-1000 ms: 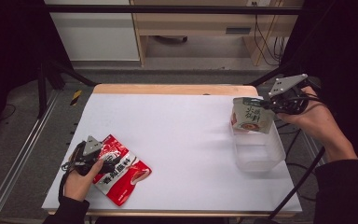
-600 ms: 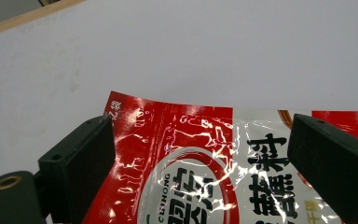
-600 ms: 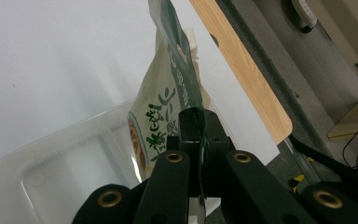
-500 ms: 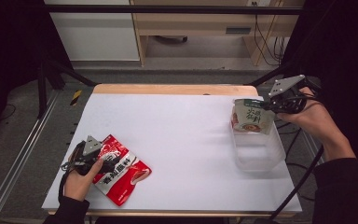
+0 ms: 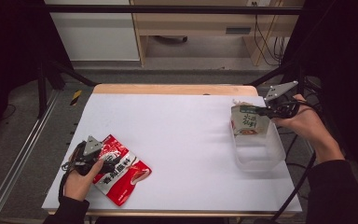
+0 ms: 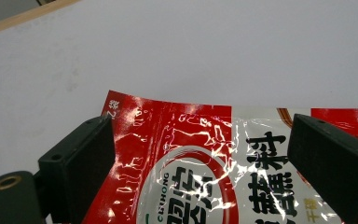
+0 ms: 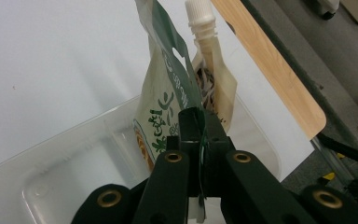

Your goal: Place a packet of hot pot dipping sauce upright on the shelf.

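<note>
A cream and green pouch (image 5: 247,122) hangs over the far end of a clear plastic container (image 5: 261,161) at the table's right side. My right gripper (image 5: 261,112) is shut on that pouch's edge; in the right gripper view the right gripper (image 7: 200,135) pinches the thin edge of the cream and green pouch (image 7: 165,105), whose lower part dips inside the clear container (image 7: 65,177). A red and white pouch (image 5: 126,175) lies flat near the front left. My left gripper (image 5: 106,161) rests over it, and in the left gripper view the left gripper (image 6: 200,149) has its jaws wide apart with the red pouch (image 6: 191,177) between them.
A tan spouted pouch with a white cap (image 7: 205,56) stands just behind the held pouch at the container's far end. The white table (image 5: 182,126) has a wooden far edge (image 5: 177,89). Black frame bars run along both sides.
My right hand has come down and the cream and green pouch has sunk lower into the container. The left hand and the red pouch have stayed put.
</note>
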The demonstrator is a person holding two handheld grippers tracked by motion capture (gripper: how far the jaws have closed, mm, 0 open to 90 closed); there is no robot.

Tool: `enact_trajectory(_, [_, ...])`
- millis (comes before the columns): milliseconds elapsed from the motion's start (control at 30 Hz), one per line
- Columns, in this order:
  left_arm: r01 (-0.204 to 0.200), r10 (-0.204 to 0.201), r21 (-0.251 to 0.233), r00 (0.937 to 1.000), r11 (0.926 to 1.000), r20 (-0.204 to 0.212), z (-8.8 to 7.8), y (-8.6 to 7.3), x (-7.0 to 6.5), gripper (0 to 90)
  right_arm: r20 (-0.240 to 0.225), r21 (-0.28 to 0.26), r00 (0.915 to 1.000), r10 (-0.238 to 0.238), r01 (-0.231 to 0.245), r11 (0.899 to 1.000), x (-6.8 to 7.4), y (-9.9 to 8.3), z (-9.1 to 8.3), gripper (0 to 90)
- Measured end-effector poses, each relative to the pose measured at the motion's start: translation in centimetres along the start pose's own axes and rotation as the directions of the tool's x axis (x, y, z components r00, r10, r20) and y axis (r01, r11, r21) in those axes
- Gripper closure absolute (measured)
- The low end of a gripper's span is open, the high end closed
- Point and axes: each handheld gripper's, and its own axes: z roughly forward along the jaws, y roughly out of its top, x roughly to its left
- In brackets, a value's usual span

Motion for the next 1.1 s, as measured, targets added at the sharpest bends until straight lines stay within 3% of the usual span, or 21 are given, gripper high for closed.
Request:
enact_trajectory(333, [-0.001, 0.001, 0.001, 1.0, 1.0, -0.003, -0.1, 0.0, 0.0, 7.5, 0.025, 0.016, 0.9943, 0.103, -0.104, 0.994, -1.1, -2.1, 0.3, 89.6])
enact_trajectory(500, [0.004, -0.004, 0.0, 1.0, 1.0, -0.001, 0.0, 0.0, 0.0, 7.5, 0.052, 0.026, 0.9912, 0.122, -0.123, 0.992, -1.4, -2.7, 0.4, 88.3])
enact_trajectory(600, [0.002, -0.002, 0.006, 1.0, 1.0, -0.001, 0.0, 0.0, 0.0, 7.5, 0.07, 0.025, 0.9915, 0.11, -0.112, 0.993, -1.3, -2.6, 0.6, 88.1])
enact_trajectory(800, [-0.001, 0.001, 0.005, 1.0, 1.0, -0.003, 0.1, -0.1, -0.1, 7.5, 0.092, 0.048, 0.9858, 0.141, -0.145, 0.988, -1.6, -2.8, 1.0, 84.1])
enact_trajectory(1067, [0.006, -0.006, 0.001, 0.9999, 1.0, -0.01, -0.1, -0.1, 0.1, 7.3, 0.101, 0.03, 0.9745, 0.201, -0.205, 0.978, -1.5, -3.5, 0.9, 67.4])
enact_trajectory(1100, [0.008, -0.008, -0.003, 0.9999, 1.0, -0.009, -0.1, -0.1, 0.2, 7.3, 0.11, 0.022, 0.9726, 0.205, -0.208, 0.978, -1.4, -3.7, 0.9, 56.7])
